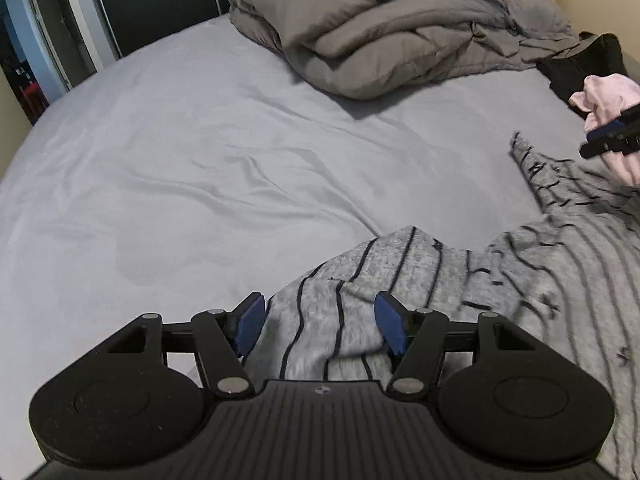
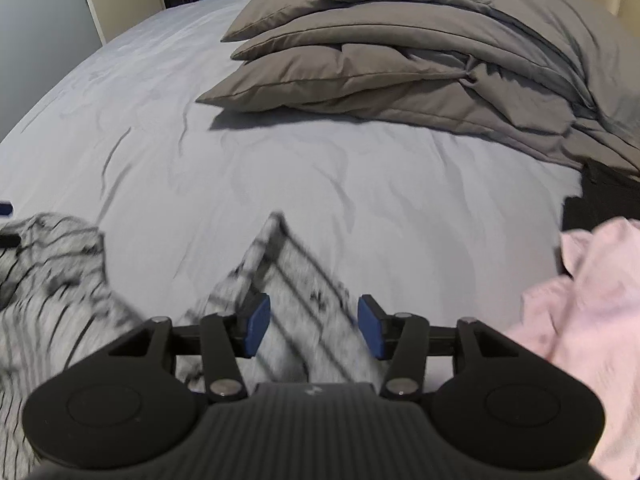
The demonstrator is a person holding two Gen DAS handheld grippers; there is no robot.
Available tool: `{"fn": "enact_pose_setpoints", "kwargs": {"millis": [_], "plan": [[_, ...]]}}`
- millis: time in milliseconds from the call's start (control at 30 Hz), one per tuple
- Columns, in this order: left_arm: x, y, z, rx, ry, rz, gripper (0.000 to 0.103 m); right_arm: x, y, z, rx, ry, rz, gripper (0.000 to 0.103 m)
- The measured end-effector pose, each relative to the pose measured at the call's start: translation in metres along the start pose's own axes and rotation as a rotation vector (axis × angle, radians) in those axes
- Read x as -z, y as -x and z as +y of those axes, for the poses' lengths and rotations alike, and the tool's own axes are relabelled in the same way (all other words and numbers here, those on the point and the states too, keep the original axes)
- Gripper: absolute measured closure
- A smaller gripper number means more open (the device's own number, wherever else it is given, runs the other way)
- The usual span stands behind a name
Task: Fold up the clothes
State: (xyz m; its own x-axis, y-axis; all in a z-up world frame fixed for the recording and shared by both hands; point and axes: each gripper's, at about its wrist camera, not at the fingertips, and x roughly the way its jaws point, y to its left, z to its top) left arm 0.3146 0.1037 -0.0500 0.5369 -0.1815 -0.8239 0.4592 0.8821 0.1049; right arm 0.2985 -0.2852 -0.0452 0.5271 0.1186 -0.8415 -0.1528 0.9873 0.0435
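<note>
- the striped grey garment (image 1: pixel 420 280) lies crumpled on the bed (image 1: pixel 200 168), at the edge nearest the cameras, well short of the folded grey duvet (image 1: pixel 380 40); in my judgement the step in hand is spreading it flat before any fold.
- left hand-held gripper (image 1: pixel 320 326): released, its blue pads (image 1: pixel 251 324) standing apart on either side of a raised ridge of the striped cloth, nothing pinched yet. to do this well, it should close on a single layer at a hem or corner, not on the bunched ridge.
- right hand-held gripper (image 2: pixel 314 328): also released, pads wide apart over a pointed flap of the same garment, which could be a sleeve. it should take the opposite edge, so both can pull outward toward the bare sheet in front of the duvet.
- right of the garment sit a pink garment (image 2: pixel 580 300) and a black garment (image 2: pixel 600 200), closer to the duvet; keep the spread clear of them.
- hard to tell: the striped cloth is motion-blurred, its near part is hidden under the gripper bodies, and neck, sleeves and hem cannot be made out.
</note>
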Motion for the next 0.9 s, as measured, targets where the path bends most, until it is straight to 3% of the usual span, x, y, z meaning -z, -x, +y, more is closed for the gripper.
{"fn": "enact_pose_setpoints", "kwargs": {"millis": [400, 467, 533, 567, 600, 633, 900], "plan": [[0.002, -0.050, 0.006, 0.119, 0.108, 0.047, 0.044, -0.005, -0.069, -0.006, -0.077, -0.102, 0.038, 0.047], [0.003, -0.051, 0.005, 0.119, 0.100, 0.041, 0.051, -0.001, -0.070, -0.004, -0.100, -0.096, 0.033, 0.058], [0.002, -0.048, 0.003, 0.097, 0.088, 0.034, 0.076, 0.002, -0.067, -0.002, -0.117, -0.084, 0.028, 0.085], [0.002, -0.046, 0.004, 0.103, 0.082, 0.031, 0.081, 0.002, -0.065, -0.001, -0.124, -0.076, 0.026, 0.092], [0.001, -0.044, 0.004, 0.109, 0.082, 0.027, 0.092, 0.002, -0.062, 0.000, -0.126, -0.068, 0.022, 0.093], [0.001, -0.041, 0.004, 0.111, 0.082, 0.026, 0.095, 0.002, -0.058, 0.001, -0.114, -0.060, 0.011, 0.094], [-0.012, 0.001, 0.019, 0.046, 0.138, -0.069, 0.097, -0.015, -0.005, -0.011, -0.037, -0.079, -0.136, 0.095]]}}
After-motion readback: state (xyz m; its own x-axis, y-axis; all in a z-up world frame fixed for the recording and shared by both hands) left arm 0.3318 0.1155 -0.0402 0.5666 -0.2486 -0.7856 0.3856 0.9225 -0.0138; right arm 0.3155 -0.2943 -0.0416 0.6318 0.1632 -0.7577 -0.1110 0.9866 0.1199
